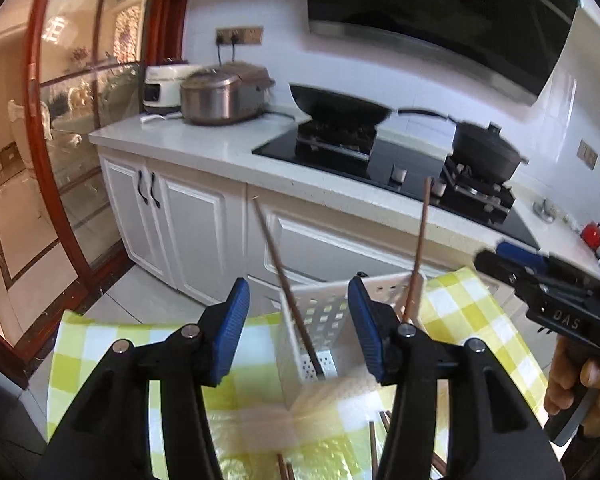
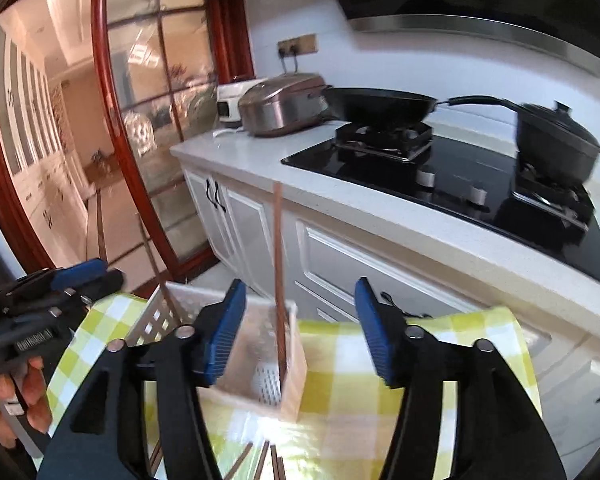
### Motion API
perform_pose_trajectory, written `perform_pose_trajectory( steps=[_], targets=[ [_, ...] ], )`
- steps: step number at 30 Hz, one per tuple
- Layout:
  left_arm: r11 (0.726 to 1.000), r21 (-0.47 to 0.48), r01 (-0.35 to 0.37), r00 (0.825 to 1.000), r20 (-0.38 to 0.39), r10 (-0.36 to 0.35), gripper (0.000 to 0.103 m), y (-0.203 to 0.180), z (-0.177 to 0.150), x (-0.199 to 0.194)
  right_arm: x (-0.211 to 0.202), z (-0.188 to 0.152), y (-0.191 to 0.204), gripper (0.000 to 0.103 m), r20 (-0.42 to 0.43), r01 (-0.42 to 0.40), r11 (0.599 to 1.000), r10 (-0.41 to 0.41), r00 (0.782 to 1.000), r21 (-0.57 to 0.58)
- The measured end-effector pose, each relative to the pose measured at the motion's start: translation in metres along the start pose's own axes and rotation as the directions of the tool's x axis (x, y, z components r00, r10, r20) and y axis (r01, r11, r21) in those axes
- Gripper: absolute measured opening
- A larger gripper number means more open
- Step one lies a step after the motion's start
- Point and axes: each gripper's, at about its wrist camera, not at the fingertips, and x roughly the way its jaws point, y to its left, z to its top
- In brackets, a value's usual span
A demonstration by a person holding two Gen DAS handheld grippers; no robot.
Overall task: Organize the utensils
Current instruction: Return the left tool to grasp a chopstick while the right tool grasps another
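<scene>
A white perforated utensil holder (image 1: 320,316) (image 2: 294,380) stands on a yellow-checked tablecloth (image 1: 460,312) (image 2: 380,360). Two brown chopsticks stand in it. One chopstick (image 1: 284,276) (image 2: 156,264) leans left and the other chopstick (image 1: 420,240) (image 2: 278,264) is nearly upright. More loose chopsticks (image 1: 374,448) (image 2: 260,460) lie on the cloth below the grippers. My left gripper (image 1: 298,320) (image 2: 104,274) is open just in front of the holder, its blue pads touching nothing. My right gripper (image 2: 300,328) (image 1: 496,258) is also open over the holder, pads clear of the upright chopstick.
A person's hand (image 1: 572,384) (image 2: 20,392) shows on each gripper handle. Beyond the table runs a white counter (image 1: 204,148) with a black hob (image 2: 480,176), a wok (image 1: 340,104), a lidded pot (image 2: 556,140) and rice cookers (image 1: 216,96). A red-framed glass door (image 1: 80,120) is on the left.
</scene>
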Motion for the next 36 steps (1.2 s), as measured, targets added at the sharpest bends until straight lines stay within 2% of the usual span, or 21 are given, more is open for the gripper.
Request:
perform_pose_trajectory(
  steps=[2,4,8,11,13,20,25,28,31,36],
  targets=[
    [0.999,-0.010,0.033,0.999,0.016,-0.033,0.050,-0.001,-0.019,-0.018,-0.014,-0.028,-0.012,0.066,-0.008,-0.003,0.999,0.003,1.000,0.051],
    [0.997,-0.016,0.072,0.997,0.001,-0.072,0.050,-0.007,-0.046,-0.030,-0.021,-0.064,-0.022,0.067,-0.041,0.010,0.995,-0.006,0.999,0.101],
    [0.988,-0.011,0.154,0.983,-0.095,-0.154,0.048,-0.026,-0.111,-0.027,-0.032,-0.126,-0.035,0.067,-0.108,0.019,0.988,-0.003,0.994,0.150],
    [0.981,0.025,0.190,0.964,-0.197,-0.182,0.034,-0.051,-0.152,-0.011,-0.043,-0.158,-0.043,0.067,-0.129,0.063,0.986,-0.044,0.991,0.153],
    [0.979,0.066,0.192,0.953,-0.250,-0.170,0.027,-0.065,-0.167,0.001,-0.048,-0.172,-0.045,0.068,-0.151,0.090,0.986,-0.069,0.986,0.138],
    [0.980,0.156,0.120,0.935,-0.351,-0.059,0.017,-0.086,-0.186,0.038,-0.058,-0.194,-0.061,0.069,-0.178,0.134,0.984,-0.112,0.978,0.118],
    [0.976,0.193,0.101,0.923,-0.384,-0.019,0.015,-0.092,-0.190,0.051,-0.059,-0.194,-0.060,0.069,-0.178,0.157,0.983,-0.139,0.974,0.092],
    [0.973,0.220,0.072,0.927,-0.375,0.016,0.007,-0.093,-0.192,0.053,-0.058,-0.193,-0.051,0.069,-0.184,0.153,0.986,-0.138,0.973,0.069],
    [0.979,0.182,0.088,0.927,-0.374,-0.014,0.007,-0.088,-0.191,0.051,-0.056,-0.191,-0.035,0.069,-0.190,0.130,0.991,-0.119,0.974,0.043],
    [0.991,0.049,0.124,0.945,-0.311,-0.103,0.006,-0.058,-0.185,0.027,-0.040,-0.187,0.005,0.065,-0.216,0.074,0.997,-0.077,0.973,-0.021]
  ],
)
